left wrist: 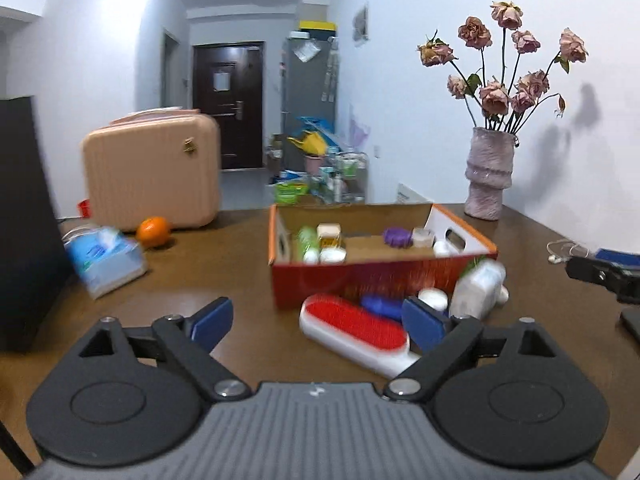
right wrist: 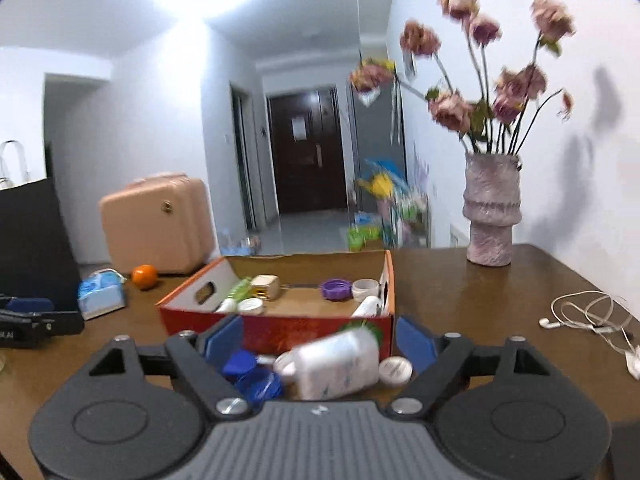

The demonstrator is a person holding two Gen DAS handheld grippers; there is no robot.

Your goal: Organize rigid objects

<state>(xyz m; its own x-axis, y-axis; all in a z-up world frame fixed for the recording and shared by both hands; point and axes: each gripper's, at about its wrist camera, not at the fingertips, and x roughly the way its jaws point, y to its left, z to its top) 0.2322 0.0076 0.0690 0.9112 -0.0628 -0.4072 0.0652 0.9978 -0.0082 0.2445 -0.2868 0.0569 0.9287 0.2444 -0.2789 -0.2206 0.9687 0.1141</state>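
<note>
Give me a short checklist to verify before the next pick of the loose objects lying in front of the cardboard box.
1. Left gripper empty, jaws apart: ok.
2. Right gripper empty, jaws apart: ok.
3. Free room inside the open orange cardboard box: ok, bare floor shows in the middle.
4. White brush with red bristle pad lies free on the brown wooden table, nothing on top: ok.
5. White plastic bottle with green cap stable: not ok, it lies tipped against the box front.
6. Small items near the bottle, a blue cap and a white lid, identified sharply: cannot tell, the views are blurred.
</note>
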